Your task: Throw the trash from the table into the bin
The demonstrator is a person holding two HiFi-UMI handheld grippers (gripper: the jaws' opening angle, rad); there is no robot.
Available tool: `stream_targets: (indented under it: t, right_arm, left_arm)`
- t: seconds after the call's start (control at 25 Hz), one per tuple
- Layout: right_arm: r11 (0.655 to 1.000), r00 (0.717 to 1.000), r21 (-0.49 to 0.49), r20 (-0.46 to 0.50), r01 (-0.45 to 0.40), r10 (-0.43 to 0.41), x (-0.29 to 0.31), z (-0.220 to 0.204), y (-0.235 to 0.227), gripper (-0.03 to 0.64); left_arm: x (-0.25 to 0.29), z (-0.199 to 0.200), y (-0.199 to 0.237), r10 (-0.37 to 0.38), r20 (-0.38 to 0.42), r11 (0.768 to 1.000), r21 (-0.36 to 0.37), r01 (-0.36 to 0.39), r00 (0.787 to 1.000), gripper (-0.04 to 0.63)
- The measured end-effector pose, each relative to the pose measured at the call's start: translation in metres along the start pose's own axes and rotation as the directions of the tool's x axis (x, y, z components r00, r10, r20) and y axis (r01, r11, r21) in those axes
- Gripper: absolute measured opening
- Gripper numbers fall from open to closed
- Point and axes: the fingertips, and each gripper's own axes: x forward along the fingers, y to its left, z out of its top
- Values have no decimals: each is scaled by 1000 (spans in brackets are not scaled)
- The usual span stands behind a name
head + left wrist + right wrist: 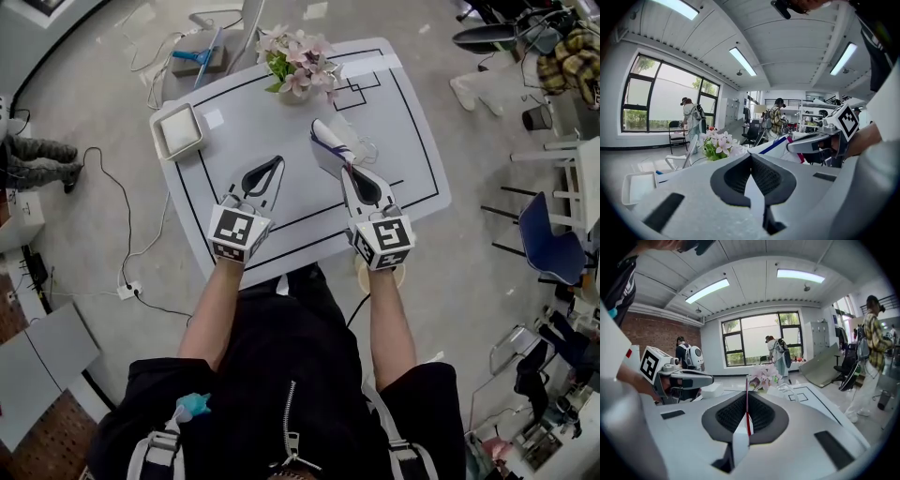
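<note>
My right gripper is shut on a white wrapper with blue and red stripes, held up over the white table. In the right gripper view the wrapper's thin red edge stands pinched between the closed jaws. My left gripper hovers beside it over the table, its jaws shut with nothing seen between them. The left gripper view shows the wrapper sticking out of the right gripper.
A pot of pink flowers stands at the table's far edge, a white square tray at its far left. A clear crumpled piece lies by the wrapper. A round beige container sits on the floor under the near edge. A blue chair is at right.
</note>
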Motion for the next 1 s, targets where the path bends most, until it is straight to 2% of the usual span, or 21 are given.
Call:
stream_targets:
  t: [0.24,0.64,0.76,1.0]
  right_arm:
    - [996,992,-23,104,81,-78,-21,44,7,15]
    - [977,970,25,121,210,-211,-55,39,13,15]
    - [965,957,38,125,259,-262,-72,34,17,15]
    - [933,925,68,121,353,-359,-109,24,10,15]
  left_arm:
    - [3,15,-4,-49,36,999,9,49,998,6]
    - [11,13,-51,-214,41,977,30,213,976,6]
    - [13,8,-69,-271,41,962,30,270,962,6]
    - [24,4,-117,-390,32,920,32,389,920,6]
